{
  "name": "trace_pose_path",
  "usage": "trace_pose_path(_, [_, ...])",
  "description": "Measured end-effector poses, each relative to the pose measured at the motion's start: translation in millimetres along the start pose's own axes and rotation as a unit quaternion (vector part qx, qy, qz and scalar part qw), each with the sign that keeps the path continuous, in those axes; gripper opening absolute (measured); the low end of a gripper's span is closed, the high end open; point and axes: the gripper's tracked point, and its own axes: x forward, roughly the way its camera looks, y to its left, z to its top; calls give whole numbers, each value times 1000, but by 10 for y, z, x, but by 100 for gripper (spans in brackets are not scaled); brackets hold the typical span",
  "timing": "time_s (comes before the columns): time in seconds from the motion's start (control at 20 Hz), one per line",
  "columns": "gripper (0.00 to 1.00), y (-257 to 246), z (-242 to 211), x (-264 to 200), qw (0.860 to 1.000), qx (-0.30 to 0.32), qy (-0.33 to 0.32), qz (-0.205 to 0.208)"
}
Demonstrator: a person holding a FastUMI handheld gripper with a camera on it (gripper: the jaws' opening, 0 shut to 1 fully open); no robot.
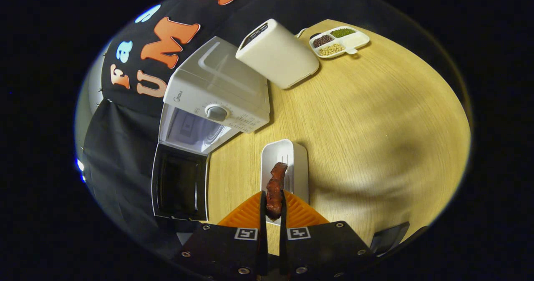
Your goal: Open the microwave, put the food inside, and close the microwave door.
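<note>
One gripper (273, 208); jaws pressed in on one dark reddish-brown strip of meat (276, 188), pinching its lower end from both sides. The strip stands out forward from the jaws toward 12 o'clock, glossy, lumpy, narrow, darker at the gripped end.

One small white rectangular plastic tray (292, 164) lies on the pale wood-grain counter (375, 118) directly beneath and just beyond the meat; the strip looks to hang above it, though contact cannot be told from this angle.

One white boxy microwave (219, 93) at 11 o'clock from the jaws, one round dial (216, 112) on its control panel. Its one dark-glass door (179, 187) is swung fully open, lying at about 9 o'clock from the meat; lit white cavity (190, 130) exposed between door and panel.

One tall cream-white rectangular box (277, 55) at 12 o'clock beyond the tray, just beside the microwave.

One white divided dish (340, 41) farther out at 1 o'clock, four compartments: dark beans, green beans, pale beans, one apparently bare.
</note>
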Motion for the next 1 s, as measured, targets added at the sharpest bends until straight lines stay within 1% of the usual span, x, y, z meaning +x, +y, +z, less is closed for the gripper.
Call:
trace_pose_path(0.2, [11, 86, 79, -61, 999, -13, -51, -4])
trace_pose_path(0.35, [11, 235, 156, -126, 996, -3, -85, 3])
trace_pose_path(0.55, [11, 629, 273, -268, 990, 3, -140, 29])
trace_pose_path(0.65, [11, 848, 297, -294, 986, -4, -164, 36])
trace_pose_path(0.8, [11, 1231, 253, -194, 982, -11, -179, 53])
trace_pose_path(1.0, [11, 1674, 148, 125, 980, -23, -184, 71])
